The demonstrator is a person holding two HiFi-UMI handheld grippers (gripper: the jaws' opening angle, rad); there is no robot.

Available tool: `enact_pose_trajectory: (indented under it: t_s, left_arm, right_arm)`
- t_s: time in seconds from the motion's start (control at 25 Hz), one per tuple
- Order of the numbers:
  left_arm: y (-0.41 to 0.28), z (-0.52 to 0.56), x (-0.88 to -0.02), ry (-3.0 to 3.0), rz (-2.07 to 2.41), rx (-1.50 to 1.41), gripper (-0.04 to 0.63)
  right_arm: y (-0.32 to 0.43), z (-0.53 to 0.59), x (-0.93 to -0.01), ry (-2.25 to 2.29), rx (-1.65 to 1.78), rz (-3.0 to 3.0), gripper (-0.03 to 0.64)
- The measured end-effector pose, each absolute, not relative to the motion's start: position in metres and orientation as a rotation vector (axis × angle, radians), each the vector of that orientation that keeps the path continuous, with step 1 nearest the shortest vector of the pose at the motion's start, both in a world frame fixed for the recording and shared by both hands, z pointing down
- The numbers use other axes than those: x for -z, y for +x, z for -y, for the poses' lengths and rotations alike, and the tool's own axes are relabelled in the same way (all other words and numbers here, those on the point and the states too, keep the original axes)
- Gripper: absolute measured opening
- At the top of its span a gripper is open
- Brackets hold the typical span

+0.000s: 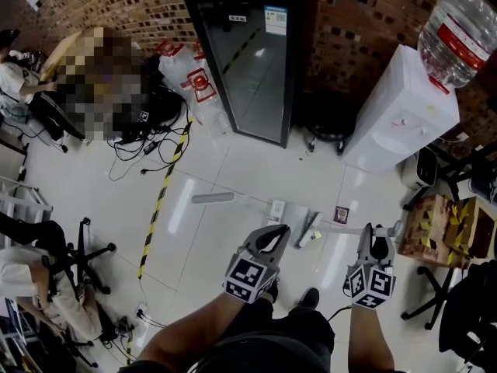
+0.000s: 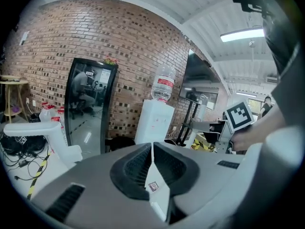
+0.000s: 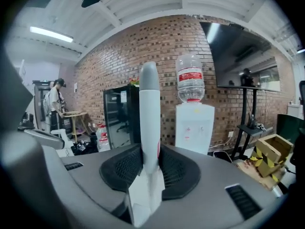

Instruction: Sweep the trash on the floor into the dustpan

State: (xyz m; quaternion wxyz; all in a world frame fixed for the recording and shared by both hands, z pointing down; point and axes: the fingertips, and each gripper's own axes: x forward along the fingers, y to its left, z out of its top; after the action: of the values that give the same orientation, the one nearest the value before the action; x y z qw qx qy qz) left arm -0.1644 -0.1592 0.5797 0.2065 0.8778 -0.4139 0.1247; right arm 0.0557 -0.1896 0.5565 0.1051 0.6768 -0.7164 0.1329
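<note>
- Head view: your left gripper (image 1: 273, 234) and right gripper (image 1: 377, 236) are both out in front of your legs, over the white tile floor (image 1: 233, 169). A white bar (image 1: 213, 198) stretches off to the left just ahead of the left one. It's probably part of the tool you're carrying, but I can't say for sure. Honestly I can't pick out the trash or the pan of the dustpan from up here; the bits on the floor are too small to tell.
- Writing in that view: the glass-door fridge (image 1: 248, 53) has a blue-and-white sticker (image 1: 274, 19). The water bottle (image 1: 454, 29) on the dispenser (image 1: 396, 111) has a red label. Both are too small to read.
- Left gripper view: the jaws are clamped on a thin white handle piece (image 2: 159, 194), seen edge-on. It has a tiny square code label (image 2: 153, 186), not readable.
- Right gripper view: the jaws are pinched onto a round-topped white handle (image 3: 148, 109) that stands straight up. My guess is you grip it high so the working end reaches the floor without you bending.
</note>
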Motion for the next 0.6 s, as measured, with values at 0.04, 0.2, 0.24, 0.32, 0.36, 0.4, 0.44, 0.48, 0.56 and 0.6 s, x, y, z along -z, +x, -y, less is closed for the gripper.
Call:
enact_pose_trajectory:
  t_s: [0.04, 0.2, 0.24, 0.32, 0.36, 0.4, 0.44, 0.48, 0.56, 0.6]
  left_arm:
    - [-0.160, 0.160, -0.578, 2.450, 1.145, -0.350, 0.041]
    - [-0.140, 0.157, -0.575, 2.471, 1.096, -0.364, 0.041]
    - [-0.134, 0.157, -0.574, 2.478, 1.088, -0.364, 0.041]
    - [-0.121, 0.157, -0.571, 2.492, 1.075, -0.363, 0.041]
    - [-0.114, 0.157, -0.570, 2.499, 1.068, -0.366, 0.041]
    - [-0.106, 0.157, -0.569, 2.506, 1.062, -0.370, 0.041]
    - [-0.098, 0.156, -0.569, 2.511, 1.056, -0.373, 0.041]
    - [-0.091, 0.155, -0.568, 2.514, 1.052, -0.373, 0.041]
    - [-0.078, 0.152, -0.567, 2.519, 1.040, -0.366, 0.041]
    - [-0.072, 0.150, -0.566, 2.521, 1.033, -0.364, 0.041]
  right_arm:
    - [0.069, 0.183, -0.555, 2.016, -0.395, 2.091, 0.121]
    - [0.116, 0.150, -0.554, 2.075, -0.410, 2.019, 0.120]
    - [0.126, 0.142, -0.554, 2.087, -0.409, 2.003, 0.120]
    - [0.146, 0.128, -0.553, 2.114, -0.406, 1.968, 0.120]
    - [0.156, 0.122, -0.553, 2.128, -0.405, 1.949, 0.120]
    - [0.166, 0.116, -0.553, 2.140, -0.403, 1.929, 0.120]
    - [0.176, 0.112, -0.554, 2.147, -0.396, 1.911, 0.120]
    - [0.185, 0.108, -0.554, 2.148, -0.385, 1.897, 0.120]
    - [0.202, 0.103, -0.556, 2.139, -0.360, 1.875, 0.120]
    - [0.210, 0.102, -0.558, 2.134, -0.352, 1.862, 0.120]
